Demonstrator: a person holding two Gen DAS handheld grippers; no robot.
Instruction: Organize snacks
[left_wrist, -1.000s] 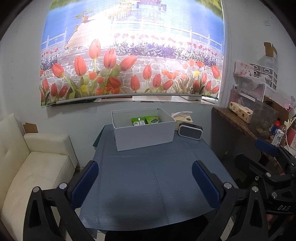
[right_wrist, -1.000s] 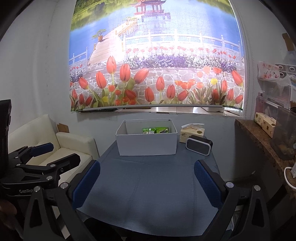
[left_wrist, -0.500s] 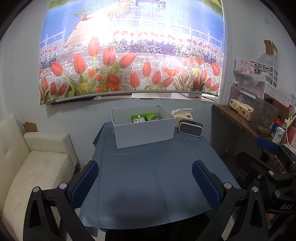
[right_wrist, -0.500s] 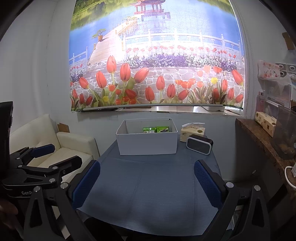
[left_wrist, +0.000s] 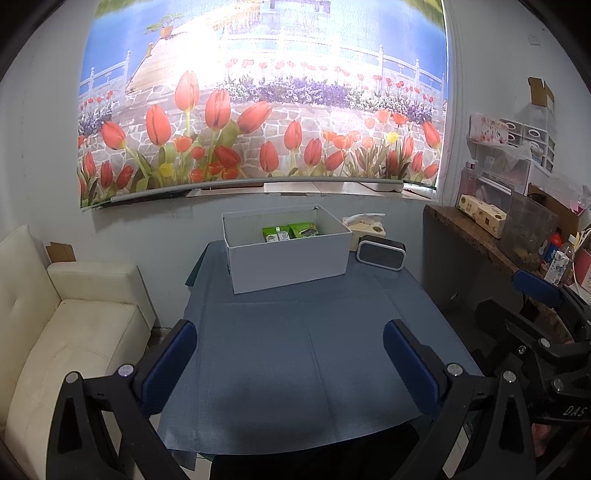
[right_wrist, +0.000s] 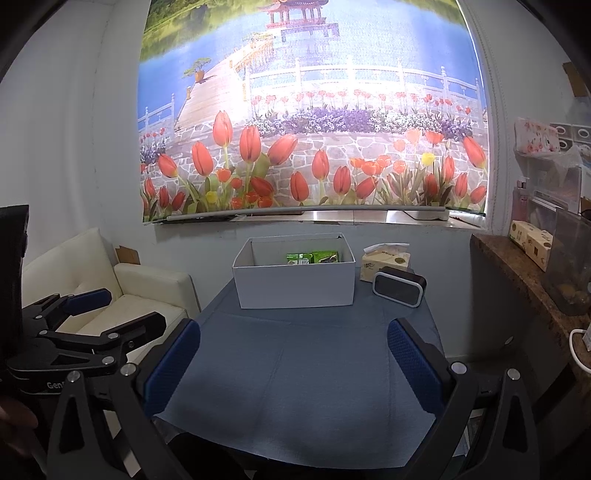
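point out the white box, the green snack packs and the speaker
box (left_wrist: 288, 266), left wrist view, front wall
snack packs (left_wrist: 290, 232), left wrist view, tops showing inside the box
speaker (right_wrist: 399, 286), right wrist view, front grille

Dim room, backlit glare (perhaps window), fisheye-warped.

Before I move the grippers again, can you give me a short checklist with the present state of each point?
1. Left gripper open and holding nothing: ok.
2. Right gripper open and holding nothing: ok.
3. White box upright, top open: ok.
4. Green snack packs inside the box: ok.
5. Loose snacks left on the blue table cover: none visible, ok.
6. Whether more snacks wait outside these views: cannot tell.
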